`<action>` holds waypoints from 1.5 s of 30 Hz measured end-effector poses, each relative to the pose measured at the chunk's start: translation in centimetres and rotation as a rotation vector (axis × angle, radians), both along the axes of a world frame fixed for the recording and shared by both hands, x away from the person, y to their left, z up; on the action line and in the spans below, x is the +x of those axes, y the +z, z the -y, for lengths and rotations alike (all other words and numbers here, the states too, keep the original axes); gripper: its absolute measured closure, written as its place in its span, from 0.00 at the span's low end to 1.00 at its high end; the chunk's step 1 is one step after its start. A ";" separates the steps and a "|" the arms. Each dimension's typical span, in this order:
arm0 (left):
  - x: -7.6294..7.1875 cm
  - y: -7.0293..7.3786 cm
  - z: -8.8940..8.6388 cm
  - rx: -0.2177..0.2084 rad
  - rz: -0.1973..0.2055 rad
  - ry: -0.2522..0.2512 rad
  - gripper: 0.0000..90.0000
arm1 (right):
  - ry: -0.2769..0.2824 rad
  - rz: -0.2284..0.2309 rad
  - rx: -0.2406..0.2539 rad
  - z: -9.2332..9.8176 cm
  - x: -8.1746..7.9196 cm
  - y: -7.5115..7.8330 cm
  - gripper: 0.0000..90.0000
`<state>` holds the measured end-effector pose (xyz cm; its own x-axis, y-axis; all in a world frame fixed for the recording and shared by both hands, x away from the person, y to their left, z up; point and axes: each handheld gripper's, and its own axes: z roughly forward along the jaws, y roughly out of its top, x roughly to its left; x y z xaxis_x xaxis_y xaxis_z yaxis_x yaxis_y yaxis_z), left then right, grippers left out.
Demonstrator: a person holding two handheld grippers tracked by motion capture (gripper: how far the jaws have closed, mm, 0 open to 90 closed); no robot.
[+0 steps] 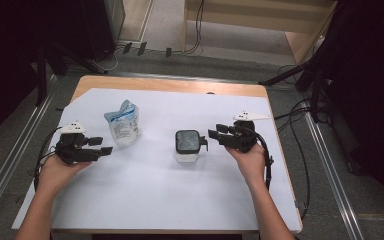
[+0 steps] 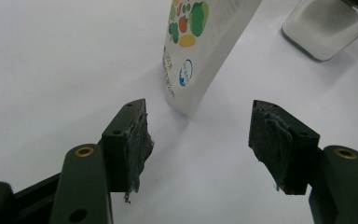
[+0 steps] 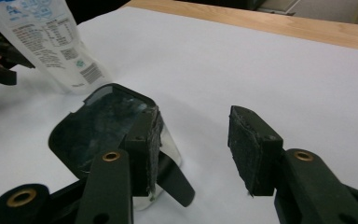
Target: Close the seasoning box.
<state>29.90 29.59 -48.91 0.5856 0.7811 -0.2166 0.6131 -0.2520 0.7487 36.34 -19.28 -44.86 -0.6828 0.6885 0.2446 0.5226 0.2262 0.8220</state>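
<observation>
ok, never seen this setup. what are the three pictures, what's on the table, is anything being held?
There is no robot arm here: a person stands at a table and holds a hand-operated two-jaw claw in each hand. The high view looks down from above the person's side, with the left claw at the left and the right claw at the right. The other two pictures come from a camera riding on each claw, looking out along its own black jaws.

On the white sheet that covers the table stand a printed refill pouch and a clear container with a dark lid. The left claw points at the pouch, jaws apart, nothing between them. The right claw sits right beside the container, also with empty, open jaws. So nothing is held at this moment.
</observation>
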 end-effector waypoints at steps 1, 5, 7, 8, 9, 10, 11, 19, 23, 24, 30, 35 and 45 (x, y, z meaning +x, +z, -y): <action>0.0 0.0 0.0 -0.004 -0.004 -0.001 0.42 | -0.008 -0.001 0.002 0.3 0.0 -0.1 0.61; 0.0 0.0 0.1 -0.001 -0.006 -0.005 0.42 | -0.035 0.002 0.000 1.2 0.3 -0.4 0.60; 0.0 0.0 0.0 -0.002 -0.007 -0.006 0.42 | -0.047 0.001 -0.001 1.7 0.4 -0.5 0.59; 0.1 0.0 0.0 0.002 -0.007 -0.009 0.42 | -0.052 0.003 0.001 1.9 0.4 -0.6 0.59; 0.1 -0.1 0.0 0.002 -0.004 -0.007 0.42 | -0.060 0.005 0.004 2.1 0.5 -0.7 0.59; 0.1 -0.1 0.1 0.003 -0.005 -0.008 0.42 | -0.069 0.001 0.006 2.3 0.5 -0.7 0.59; 0.1 -0.1 0.1 0.007 -0.002 -0.007 0.42 | -0.073 0.004 0.008 2.5 0.6 -0.8 0.59; 0.1 -0.1 0.1 0.008 -0.002 -0.006 0.42 | -0.106 0.023 -0.006 3.7 0.8 -2.0 0.58; 0.1 -0.1 0.2 0.009 -0.009 -0.010 0.42 | -0.114 0.005 -0.009 4.0 1.0 -2.8 0.58; 0.1 -0.2 0.2 0.006 -0.007 -0.008 0.42 | -0.116 0.005 -0.014 4.0 1.0 -3.0 0.58; 0.1 -0.2 0.2 0.009 -0.006 -0.005 0.42 | -0.125 0.008 -0.041 4.1 1.2 -4.1 0.58; 0.2 -0.3 0.3 0.016 -0.011 -0.009 0.42 | -0.134 0.017 -0.058 4.2 1.2 -4.4 0.57; 0.3 -0.3 0.2 0.024 -0.016 -0.011 0.42 | -0.149 0.000 -0.061 4.5 1.3 -4.8 0.56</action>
<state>30.16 29.37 -49.25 0.5912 0.7795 -0.2071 0.6219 -0.2771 0.7324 37.60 -23.81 -49.66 -0.5715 0.7961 0.1990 0.5543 0.1957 0.8090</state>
